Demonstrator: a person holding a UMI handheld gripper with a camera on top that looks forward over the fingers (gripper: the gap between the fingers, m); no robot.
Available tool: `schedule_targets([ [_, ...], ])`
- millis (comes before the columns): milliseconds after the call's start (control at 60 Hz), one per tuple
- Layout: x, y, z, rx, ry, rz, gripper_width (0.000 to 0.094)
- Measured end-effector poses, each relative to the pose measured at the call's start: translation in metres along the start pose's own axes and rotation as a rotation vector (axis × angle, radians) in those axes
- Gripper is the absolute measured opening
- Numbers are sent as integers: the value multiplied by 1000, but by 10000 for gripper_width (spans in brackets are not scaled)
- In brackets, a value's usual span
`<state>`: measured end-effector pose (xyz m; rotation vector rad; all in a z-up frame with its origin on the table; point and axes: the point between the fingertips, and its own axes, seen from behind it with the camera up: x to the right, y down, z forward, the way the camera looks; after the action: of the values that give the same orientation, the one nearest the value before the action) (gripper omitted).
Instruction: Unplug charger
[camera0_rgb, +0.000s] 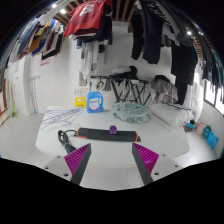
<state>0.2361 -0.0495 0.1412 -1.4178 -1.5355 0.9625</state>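
A black power strip (104, 134) lies flat on the white table (170, 145), just beyond my fingers. A small purple charger (113, 129) stands plugged into its top near the middle. My gripper (112, 160) is open and empty, its purple pads (78, 157) spread wide, with bare table between them. The strip and charger sit ahead of the gap, a little short distance away and not touched.
A dark tool (65, 138) lies left of the strip. Black cables (58, 118), a blue box (96, 101) and a yellow item (80, 101) are farther left. A wire basket (131, 112) stands behind the strip. A blue object (210, 135) sits far right. Clothes (150, 30) hang overhead.
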Motion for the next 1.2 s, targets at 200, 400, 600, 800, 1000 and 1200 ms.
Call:
schedule_targets([
  [200, -2, 1, 86, 7, -23, 26, 856],
  [400, -2, -1, 176, 11, -27, 38, 856],
  [600, 1, 6, 248, -21, -31, 71, 859],
  [800, -3, 8, 278, -28, -51, 70, 864],
  [1000, 7, 6, 289, -32, -26, 71, 224],
  [1200, 19, -43, 277, 49, -65, 132, 83],
])
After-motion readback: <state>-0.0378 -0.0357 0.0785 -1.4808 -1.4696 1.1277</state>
